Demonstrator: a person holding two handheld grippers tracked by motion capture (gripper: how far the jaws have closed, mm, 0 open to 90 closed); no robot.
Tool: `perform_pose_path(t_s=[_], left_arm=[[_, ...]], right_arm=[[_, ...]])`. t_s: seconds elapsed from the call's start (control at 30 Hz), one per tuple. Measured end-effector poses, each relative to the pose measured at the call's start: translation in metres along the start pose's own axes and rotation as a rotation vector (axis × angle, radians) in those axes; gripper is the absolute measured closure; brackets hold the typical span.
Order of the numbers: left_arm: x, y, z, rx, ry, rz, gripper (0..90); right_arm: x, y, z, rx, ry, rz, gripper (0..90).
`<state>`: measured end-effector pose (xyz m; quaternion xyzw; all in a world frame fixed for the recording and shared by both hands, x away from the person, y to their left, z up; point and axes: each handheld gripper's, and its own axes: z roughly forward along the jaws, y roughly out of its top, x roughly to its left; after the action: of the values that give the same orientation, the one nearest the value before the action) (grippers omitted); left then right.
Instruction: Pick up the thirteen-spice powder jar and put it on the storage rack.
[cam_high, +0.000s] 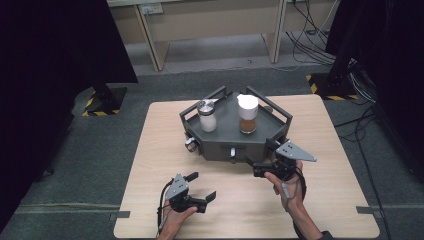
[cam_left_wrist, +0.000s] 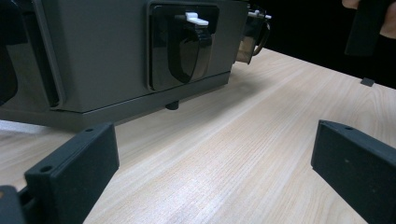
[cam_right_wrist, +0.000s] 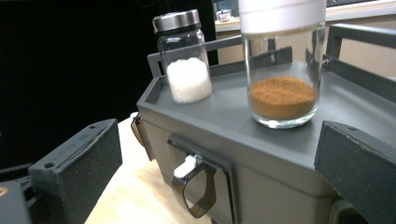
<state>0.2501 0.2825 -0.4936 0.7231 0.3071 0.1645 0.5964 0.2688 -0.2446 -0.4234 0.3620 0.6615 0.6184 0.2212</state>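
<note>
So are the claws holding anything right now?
No. The left claw is open over bare table, and the right claw is open near the grey box, with nothing between their jaws.

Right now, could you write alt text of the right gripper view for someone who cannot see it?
Two glass jars stand on a grey tray-topped box: a white-lidded jar of brown powder nearer and a metal-capped jar of white grains farther back. The right gripper has its two black jaws wide apart in the foreground, holding nothing, facing a dark handle with a white tab on the box front.
</note>
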Motion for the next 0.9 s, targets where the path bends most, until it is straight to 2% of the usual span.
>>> perform_pose_path(t_s=[0.57,0.9], left_arm=[[0.000,0.000,0.000,0.001,0.000,0.001,0.3],[0.000,0.000,0.000,0.000,-0.001,0.002,0.3]], right_arm=[[0.004,-0.026,-0.004,0.021,0.023,0.014,1.1],[0.005,-0.032,-0.008,0.028,0.037,0.015,1.1]])
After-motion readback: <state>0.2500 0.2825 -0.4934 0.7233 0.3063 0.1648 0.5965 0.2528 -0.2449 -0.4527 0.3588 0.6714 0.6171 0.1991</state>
